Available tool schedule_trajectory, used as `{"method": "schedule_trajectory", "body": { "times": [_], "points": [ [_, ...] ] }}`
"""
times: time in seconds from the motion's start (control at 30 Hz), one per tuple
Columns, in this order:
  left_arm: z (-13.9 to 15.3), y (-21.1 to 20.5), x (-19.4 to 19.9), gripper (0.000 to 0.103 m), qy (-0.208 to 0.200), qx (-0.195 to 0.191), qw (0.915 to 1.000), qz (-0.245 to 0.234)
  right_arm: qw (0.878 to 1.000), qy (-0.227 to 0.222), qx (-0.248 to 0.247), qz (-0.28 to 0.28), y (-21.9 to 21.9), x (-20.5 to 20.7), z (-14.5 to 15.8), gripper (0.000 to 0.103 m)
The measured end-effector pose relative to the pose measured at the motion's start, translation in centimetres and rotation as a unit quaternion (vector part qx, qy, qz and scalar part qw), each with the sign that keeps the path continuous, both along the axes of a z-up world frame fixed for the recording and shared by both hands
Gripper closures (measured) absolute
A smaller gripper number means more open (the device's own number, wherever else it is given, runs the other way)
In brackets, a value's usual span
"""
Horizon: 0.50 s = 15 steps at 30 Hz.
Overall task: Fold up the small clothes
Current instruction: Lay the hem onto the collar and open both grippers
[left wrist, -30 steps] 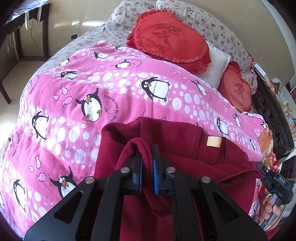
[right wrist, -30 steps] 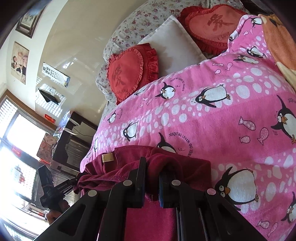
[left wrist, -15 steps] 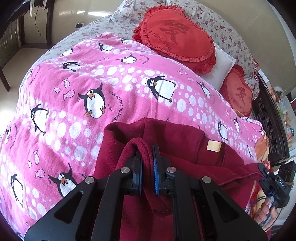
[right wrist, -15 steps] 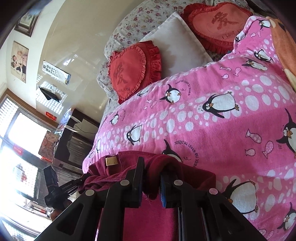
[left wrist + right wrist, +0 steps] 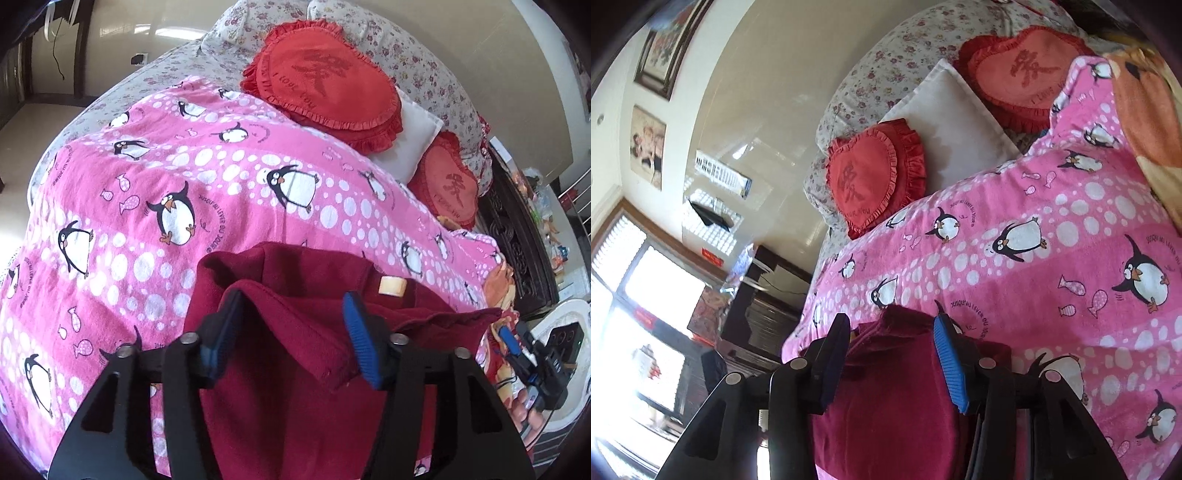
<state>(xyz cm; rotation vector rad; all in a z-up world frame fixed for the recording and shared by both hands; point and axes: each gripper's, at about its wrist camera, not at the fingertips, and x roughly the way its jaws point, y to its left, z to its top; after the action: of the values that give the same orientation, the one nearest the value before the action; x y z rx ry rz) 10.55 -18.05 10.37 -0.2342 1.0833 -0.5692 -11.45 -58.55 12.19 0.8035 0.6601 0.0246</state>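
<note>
A dark red garment (image 5: 295, 295) with a tan label (image 5: 392, 285) lies on the pink penguin blanket (image 5: 147, 177). My left gripper (image 5: 291, 317) is open, and a folded edge of the garment lies loose between its fingers. My right gripper (image 5: 892, 341) is open over the garment's other end (image 5: 886, 387). The right gripper also shows at the right edge of the left wrist view (image 5: 517, 343).
Red heart cushions (image 5: 325, 85) and a white pillow (image 5: 410, 144) lie at the head of the bed. A dark carved headboard or cabinet (image 5: 517, 236) stands at the right. An orange cloth (image 5: 1145, 103) lies on the blanket's far corner. Dark furniture (image 5: 764, 314) stands beside the bed.
Both grippers were shut on the garment's edges; both have now opened and let the cloth go. The garment has settled onto the blanket.
</note>
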Motion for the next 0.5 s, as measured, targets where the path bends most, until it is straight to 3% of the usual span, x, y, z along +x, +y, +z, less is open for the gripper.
{"method": "schedule_trajectory", "body": {
  "times": [0.1,0.23,0.5],
  "points": [
    [1.1,0.6,0.0,0.028,-0.019,-0.014,0.9996,0.016,0.997,0.002,-0.069,0.027,2.9,0.2,0.4,0.058],
    [1.9,0.3,-0.7,0.028,-0.044,0.002,0.999,0.01,0.992,0.018,-0.108,0.057,5.6,1.7,-0.9,0.058],
    [0.4,-2.6,-1.8,0.028,-0.079,0.037,0.996,-0.019,0.991,0.052,-0.122,0.028,4.8,5.5,-3.7,0.059]
  ]
}}
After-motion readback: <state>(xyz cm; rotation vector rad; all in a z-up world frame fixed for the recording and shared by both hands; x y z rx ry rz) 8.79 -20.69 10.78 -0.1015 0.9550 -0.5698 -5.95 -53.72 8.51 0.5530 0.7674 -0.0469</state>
